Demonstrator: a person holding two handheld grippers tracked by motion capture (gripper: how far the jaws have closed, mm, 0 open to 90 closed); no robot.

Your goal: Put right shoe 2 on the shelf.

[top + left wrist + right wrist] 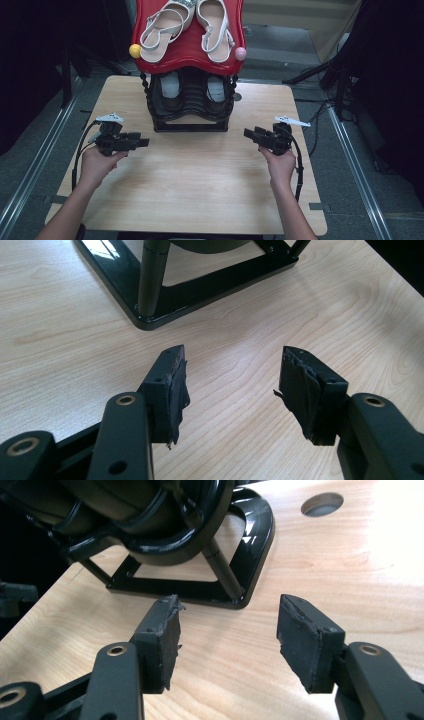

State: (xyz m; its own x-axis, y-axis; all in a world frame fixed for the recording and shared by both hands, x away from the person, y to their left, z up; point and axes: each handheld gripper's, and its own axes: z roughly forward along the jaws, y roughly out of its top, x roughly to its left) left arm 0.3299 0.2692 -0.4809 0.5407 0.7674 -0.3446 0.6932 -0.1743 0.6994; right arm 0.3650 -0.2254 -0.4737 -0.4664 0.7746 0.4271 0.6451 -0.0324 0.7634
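Grippers, left (pixel 144 142) and right (pixel 248 133), both empty with jaws spread, flank shoe rack (pixel 190 120), apparently staged to reach black shoes (pixel 192 90).

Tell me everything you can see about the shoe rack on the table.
The shoe rack stands upright at the far middle of the wooden table, on a glossy black rectangular base frame with slim posts. It has two tiers: a red, wavy-edged top shelf holding a pair of white strappy sandals, and a black lower tier holding dark shoes. A yellow knob and a pink knob cap its front corners. Neither gripper touches it.
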